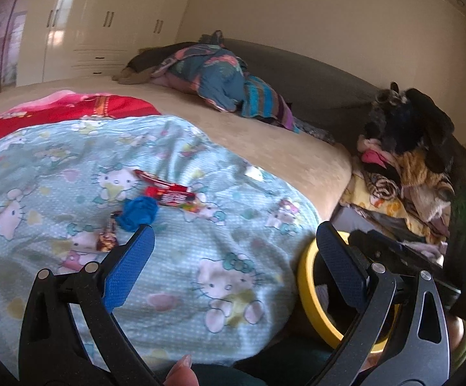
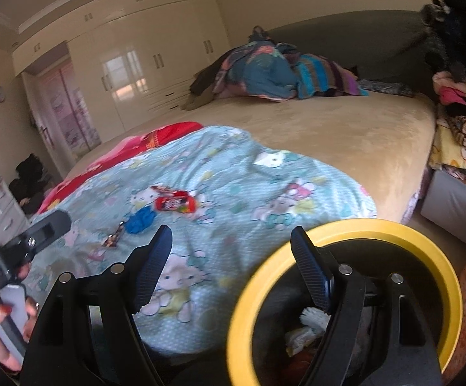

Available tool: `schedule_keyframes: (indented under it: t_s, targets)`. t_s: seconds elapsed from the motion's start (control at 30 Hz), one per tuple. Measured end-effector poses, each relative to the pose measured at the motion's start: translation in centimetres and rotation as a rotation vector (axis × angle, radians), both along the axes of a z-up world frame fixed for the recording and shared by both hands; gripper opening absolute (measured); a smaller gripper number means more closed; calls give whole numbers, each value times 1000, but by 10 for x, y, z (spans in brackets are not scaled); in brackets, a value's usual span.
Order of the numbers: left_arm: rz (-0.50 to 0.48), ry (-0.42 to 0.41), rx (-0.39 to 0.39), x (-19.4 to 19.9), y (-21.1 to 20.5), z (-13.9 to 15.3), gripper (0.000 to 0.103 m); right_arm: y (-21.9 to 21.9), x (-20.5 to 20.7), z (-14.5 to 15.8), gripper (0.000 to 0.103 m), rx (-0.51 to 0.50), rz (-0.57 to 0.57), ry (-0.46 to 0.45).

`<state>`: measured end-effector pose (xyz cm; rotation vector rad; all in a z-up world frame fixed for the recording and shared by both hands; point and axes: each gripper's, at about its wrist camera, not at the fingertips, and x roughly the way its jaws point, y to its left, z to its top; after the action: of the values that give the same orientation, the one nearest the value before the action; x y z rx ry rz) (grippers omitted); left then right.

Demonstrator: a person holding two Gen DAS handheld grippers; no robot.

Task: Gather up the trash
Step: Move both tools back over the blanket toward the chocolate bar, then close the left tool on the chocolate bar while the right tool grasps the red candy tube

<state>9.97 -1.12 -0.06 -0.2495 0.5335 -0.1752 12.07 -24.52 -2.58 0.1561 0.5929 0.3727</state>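
Trash lies on a light blue cartoon-cat blanket (image 1: 200,241): a red candy wrapper (image 1: 175,197), a thinner red wrapper (image 1: 159,180) behind it, a crumpled blue scrap (image 1: 138,213) and a small dark foil wrapper (image 1: 107,237). My left gripper (image 1: 234,234) is open and empty, its left fingertip just short of the blue scrap. My right gripper (image 2: 231,236) is open and empty, its right finger over a yellow-rimmed bin (image 2: 403,228) that holds white paper (image 2: 313,318). The wrappers (image 2: 176,204), blue scrap (image 2: 141,220) and foil wrapper (image 2: 112,239) also show in the right wrist view.
The bin (image 1: 307,276) stands on the floor at the bed's near corner. A beige bed cover (image 2: 345,135) carries a heap of clothes (image 2: 274,74) at the far side. A clothes pile (image 1: 406,160) sits to the right, and wardrobes (image 2: 143,64) line the back wall.
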Motion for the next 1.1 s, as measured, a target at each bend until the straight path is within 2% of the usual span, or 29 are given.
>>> schedule_keyframes:
  t_s: [0.2,0.5,0.73,1.1]
  targets:
    - [77,11,-8,3,31,-5,92,30,14,-1,74,8,84,27]
    - [197,65,-25,8,80,-25,92,73,58,-13,74,3,165,93]
    - [231,111,-51,14,103,-43,92,105,106,-31,74,-62,209,139]
    - [216,187,-63,38,109,-71,52,143,175,-69,74,-151,229,205]
